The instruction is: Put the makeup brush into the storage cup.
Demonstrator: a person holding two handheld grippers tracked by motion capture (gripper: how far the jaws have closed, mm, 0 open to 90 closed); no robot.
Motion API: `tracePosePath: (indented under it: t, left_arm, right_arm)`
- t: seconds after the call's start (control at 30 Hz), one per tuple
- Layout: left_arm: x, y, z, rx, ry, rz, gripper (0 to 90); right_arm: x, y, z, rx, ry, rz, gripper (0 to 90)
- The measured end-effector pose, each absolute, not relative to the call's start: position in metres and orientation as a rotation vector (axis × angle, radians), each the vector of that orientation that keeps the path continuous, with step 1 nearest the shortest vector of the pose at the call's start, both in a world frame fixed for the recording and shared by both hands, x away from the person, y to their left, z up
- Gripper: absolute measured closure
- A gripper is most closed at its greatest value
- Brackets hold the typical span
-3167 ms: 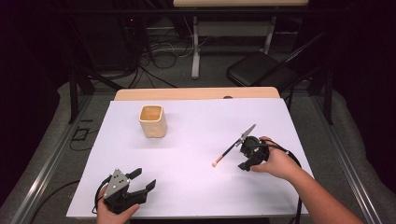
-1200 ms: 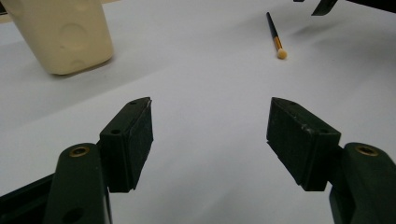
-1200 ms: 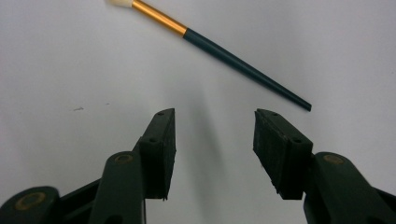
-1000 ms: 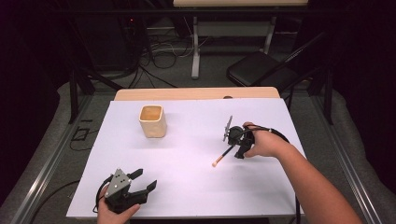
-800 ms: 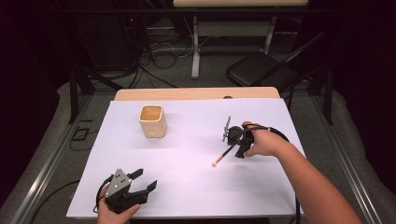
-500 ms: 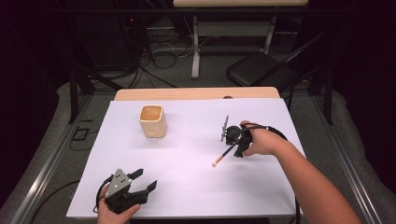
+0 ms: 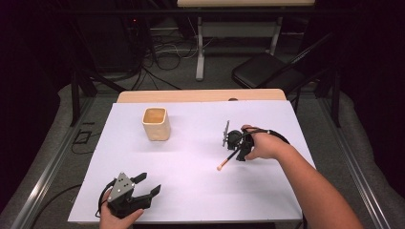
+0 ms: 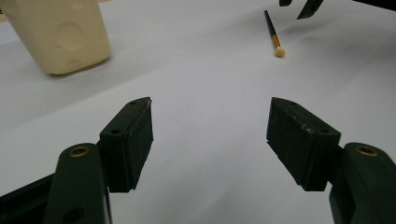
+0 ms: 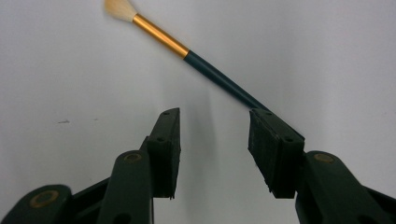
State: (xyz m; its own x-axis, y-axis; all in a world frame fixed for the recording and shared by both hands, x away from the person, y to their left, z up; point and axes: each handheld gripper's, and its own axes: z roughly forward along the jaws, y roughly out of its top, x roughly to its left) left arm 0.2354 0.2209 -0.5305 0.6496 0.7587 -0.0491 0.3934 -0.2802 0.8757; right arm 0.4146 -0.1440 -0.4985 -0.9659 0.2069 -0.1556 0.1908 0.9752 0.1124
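No legible text or signs.

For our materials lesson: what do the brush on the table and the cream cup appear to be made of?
Brush: pale soft bristles, possibly hair; a shiny gold band, likely metal; a dark teal handle with a smooth painted sheen, wood or plastic. Cup: cream, matte, thick-walled with rounded corners and faint moulded dimples, probably plastic, perhaps ceramic.

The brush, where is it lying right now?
In the high view, the brush lies on the white table, right of centre, its handle end under the right gripper, far from the cup.
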Motion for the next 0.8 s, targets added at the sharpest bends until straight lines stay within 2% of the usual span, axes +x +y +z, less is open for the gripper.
tracePosePath:
  t: [0.8]
  left_arm:
    - [0.236, 0.221, -0.531, 1.902, 0.907, 0.473, 31.7]
  right_arm:
    - [0.425, -0.136, -0.513, 0.233, 2.962, 0.152, 53.7]
